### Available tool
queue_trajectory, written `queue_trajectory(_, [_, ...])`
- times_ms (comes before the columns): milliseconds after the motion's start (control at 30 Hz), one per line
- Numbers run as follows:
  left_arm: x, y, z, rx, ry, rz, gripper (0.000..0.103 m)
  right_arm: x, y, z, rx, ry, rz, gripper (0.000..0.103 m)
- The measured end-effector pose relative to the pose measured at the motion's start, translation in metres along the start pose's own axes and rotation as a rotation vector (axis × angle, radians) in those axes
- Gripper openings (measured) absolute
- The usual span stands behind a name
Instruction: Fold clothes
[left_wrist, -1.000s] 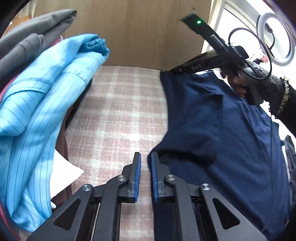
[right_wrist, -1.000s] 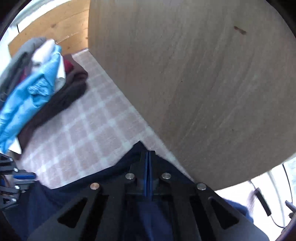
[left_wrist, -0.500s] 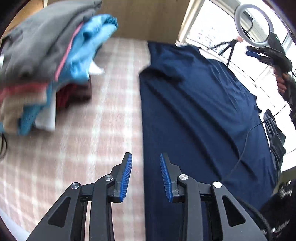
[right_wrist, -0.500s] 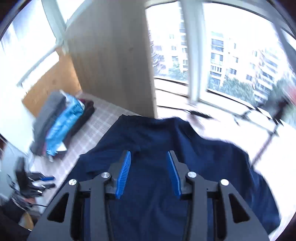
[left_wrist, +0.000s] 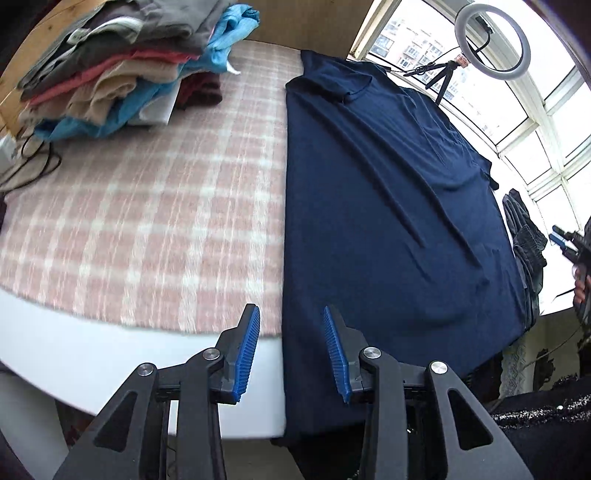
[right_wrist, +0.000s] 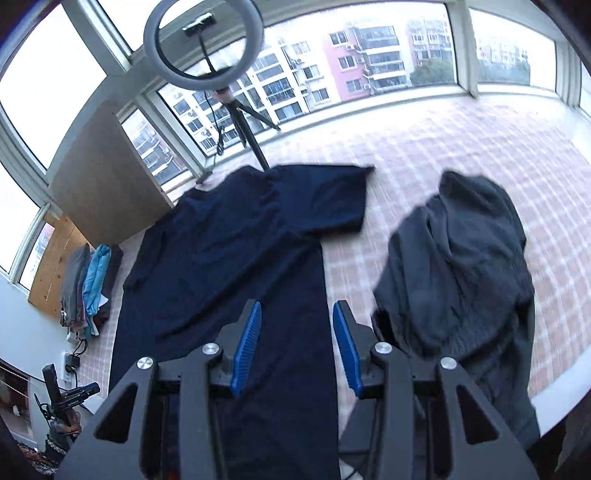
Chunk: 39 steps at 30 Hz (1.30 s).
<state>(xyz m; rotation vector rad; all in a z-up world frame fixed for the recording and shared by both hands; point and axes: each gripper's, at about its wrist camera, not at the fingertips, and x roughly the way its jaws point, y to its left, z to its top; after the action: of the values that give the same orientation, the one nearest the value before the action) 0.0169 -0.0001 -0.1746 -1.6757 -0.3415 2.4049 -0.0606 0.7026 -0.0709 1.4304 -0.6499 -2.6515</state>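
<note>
A navy T-shirt (left_wrist: 388, 206) lies spread flat on the pink plaid bed cover (left_wrist: 166, 192), its hem hanging over the bed's near edge. My left gripper (left_wrist: 290, 354) hovers above the shirt's left edge near the hem. Its jaws are opening and no cloth is between the pads. In the right wrist view the same shirt (right_wrist: 229, 266) has one sleeve (right_wrist: 332, 195) spread out to the right. My right gripper (right_wrist: 295, 347) stands open above the shirt's right edge, holding nothing. It also shows small at the far right of the left wrist view (left_wrist: 565, 243).
A pile of folded clothes (left_wrist: 122, 70) sits at the far left of the bed. A crumpled dark grey garment (right_wrist: 454, 277) lies right of the shirt. A ring light on a tripod (right_wrist: 203, 44) stands by the windows, beside a wooden panel (right_wrist: 103, 177). The white mattress edge (left_wrist: 110, 350) is near.
The right gripper let go of the shirt's top, opened, rolled and drew back fast towards the hem. The left gripper opened wider and pulled back to the bed's near edge. The shirt now lies flat.
</note>
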Motion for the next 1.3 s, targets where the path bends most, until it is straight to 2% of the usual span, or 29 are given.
queue_trajectory(133, [0.003, -0.016, -0.036, -0.02, 0.006, 0.044, 0.035, 0.041, -0.02, -0.055, -0.02, 0.142, -0.002, 0.04])
queue_trajectory(267, [0.009, -0.035, -0.062, -0.013, -0.002, 0.114, 0.035, 0.058, -0.019, -0.08, -0.077, 0.202, 0.057, 0.04])
queue_trajectory(300, [0.009, -0.037, -0.064, -0.005, -0.012, 0.132, 0.035, 0.058, -0.017, -0.08, -0.098, 0.202, 0.064, 0.04])
queue_trajectory(433, [0.005, -0.045, -0.06, 0.027, -0.025, 0.348, 0.035, 0.05, -0.014, -0.058, -0.161, 0.137, 0.058, 0.04])
queue_trajectory(500, [-0.003, -0.057, -0.047, 0.057, -0.047, 0.363, 0.035, 0.049, -0.014, -0.034, -0.181, 0.095, 0.054, 0.04])
queue_trajectory(567, [-0.01, -0.081, -0.024, 0.107, -0.102, 0.324, 0.035, 0.052, -0.012, -0.005, -0.208, 0.061, 0.043, 0.04])
queue_trajectory(667, [-0.005, -0.124, 0.016, 0.196, -0.158, 0.214, 0.037, 0.064, -0.006, 0.042, -0.235, 0.006, 0.036, 0.046])
queue_trajectory(700, [0.001, -0.134, 0.029, 0.206, -0.174, 0.18, 0.041, 0.072, -0.004, 0.059, -0.235, -0.004, 0.033, 0.047])
queue_trajectory(833, [0.038, -0.186, 0.081, 0.219, -0.144, 0.064, 0.041, 0.119, 0.003, 0.114, -0.223, 0.015, -0.034, 0.047])
queue_trajectory(933, [0.063, -0.253, 0.107, 0.371, -0.132, -0.043, 0.041, 0.142, -0.007, 0.137, -0.165, 0.043, -0.077, 0.047])
queue_trajectory(1067, [0.093, -0.362, 0.136, 0.609, -0.152, -0.166, 0.042, 0.134, -0.028, 0.159, -0.086, 0.054, -0.052, 0.047])
queue_trajectory(1200, [0.136, -0.462, 0.167, 0.771, -0.163, -0.232, 0.042, 0.106, -0.037, 0.195, -0.116, 0.008, -0.073, 0.047])
queue_trajectory(1300, [0.175, -0.522, 0.176, 0.894, -0.171, -0.261, 0.045, 0.114, -0.054, 0.225, -0.129, 0.016, -0.066, 0.047])
